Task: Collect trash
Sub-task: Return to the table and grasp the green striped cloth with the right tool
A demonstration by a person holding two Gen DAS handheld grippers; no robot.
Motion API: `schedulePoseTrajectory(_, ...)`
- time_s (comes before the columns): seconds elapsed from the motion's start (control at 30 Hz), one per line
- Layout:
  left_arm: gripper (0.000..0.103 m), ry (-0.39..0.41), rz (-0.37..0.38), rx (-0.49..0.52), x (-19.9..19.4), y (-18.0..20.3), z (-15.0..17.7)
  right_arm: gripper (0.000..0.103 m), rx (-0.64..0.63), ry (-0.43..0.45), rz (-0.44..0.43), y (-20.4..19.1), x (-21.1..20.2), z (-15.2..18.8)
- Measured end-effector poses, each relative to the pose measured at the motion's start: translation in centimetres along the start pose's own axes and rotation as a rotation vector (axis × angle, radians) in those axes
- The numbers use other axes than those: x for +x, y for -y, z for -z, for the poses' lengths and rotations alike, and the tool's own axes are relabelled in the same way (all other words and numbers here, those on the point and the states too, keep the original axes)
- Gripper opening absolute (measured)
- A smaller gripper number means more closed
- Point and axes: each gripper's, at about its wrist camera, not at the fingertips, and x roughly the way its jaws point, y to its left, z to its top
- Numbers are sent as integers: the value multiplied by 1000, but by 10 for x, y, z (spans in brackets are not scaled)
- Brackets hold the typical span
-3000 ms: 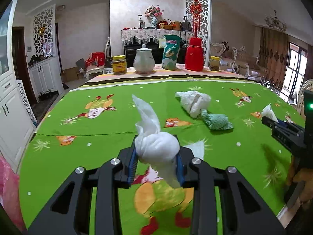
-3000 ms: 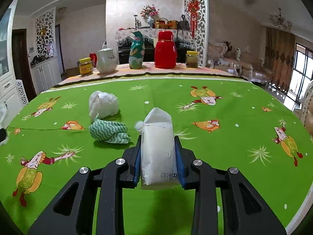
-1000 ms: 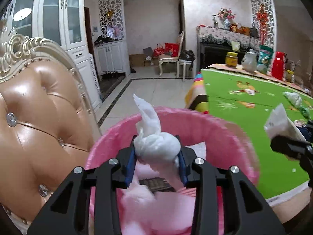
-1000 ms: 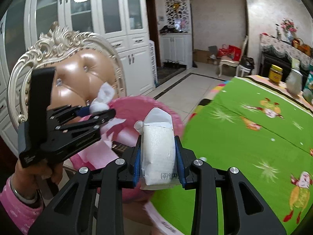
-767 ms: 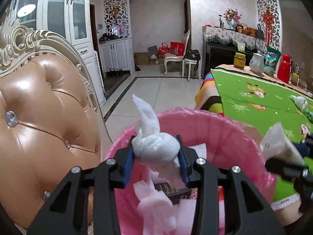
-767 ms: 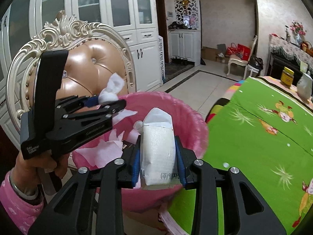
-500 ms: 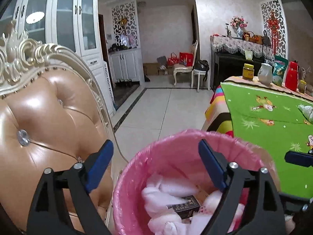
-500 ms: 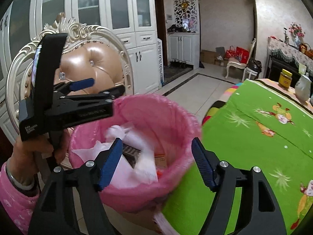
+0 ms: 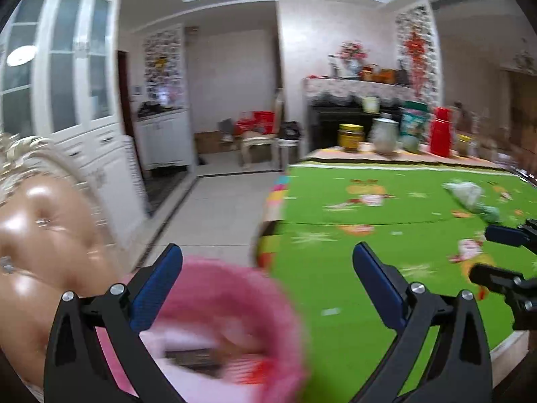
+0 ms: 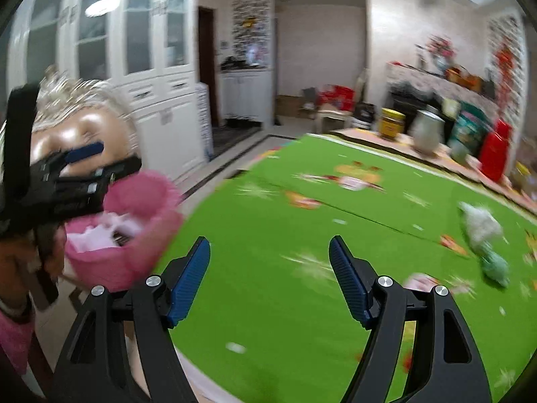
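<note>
My left gripper (image 9: 266,262) is open and empty, above the near rim of the pink-lined trash bin (image 9: 235,305), which holds white tissues and a dark box. My right gripper (image 10: 269,252) is open and empty over the green tablecloth (image 10: 302,302), to the right of the bin (image 10: 134,252). A white crumpled bag (image 10: 481,225) and a green-striped wad (image 10: 495,265) lie on the table at far right; they also show in the left wrist view, the bag (image 9: 465,191) and the wad (image 9: 488,211). Both views are motion-blurred.
A tan leather chair (image 9: 40,235) stands left of the bin. At the table's far end are a yellow-lidded jar (image 9: 350,137), a white teapot (image 9: 384,136), a green bag (image 9: 411,124) and a red flask (image 9: 441,132). White cabinets (image 10: 151,67) line the left wall.
Both grippers opened and dropped the tissue wad and the white packet into the bin. Since then both have swung right toward the table.
</note>
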Motion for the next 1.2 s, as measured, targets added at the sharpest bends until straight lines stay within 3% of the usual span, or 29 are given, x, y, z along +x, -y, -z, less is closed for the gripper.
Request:
schedulePoseTrajectory(0.27, 98, -97, 193, 41, 54, 154, -8, 74, 88, -13, 218, 123, -37, 35)
schedulePoseTrajectory(0.43, 98, -118, 238, 66, 90, 244, -19, 74, 198, -64, 338, 213, -45, 62)
schedulePoseTrajectory(0.6, 98, -154, 249, 53, 131, 308, -29, 74, 293, -93, 378, 274, -41, 73)
schedulePoseTrajectory(0.83, 98, -188, 241, 90, 181, 346, -31, 74, 334, -122, 386, 311, -10, 64)
schedulePoseTrajectory(0.93, 98, -193, 235, 103, 190, 340, -24, 74, 336, -143, 379, 321, 5, 57)
schedulePoseTrajectory(1.2, 98, -201, 307, 108, 185, 325, -23, 82, 285, -223, 363, 333, 54, 46)
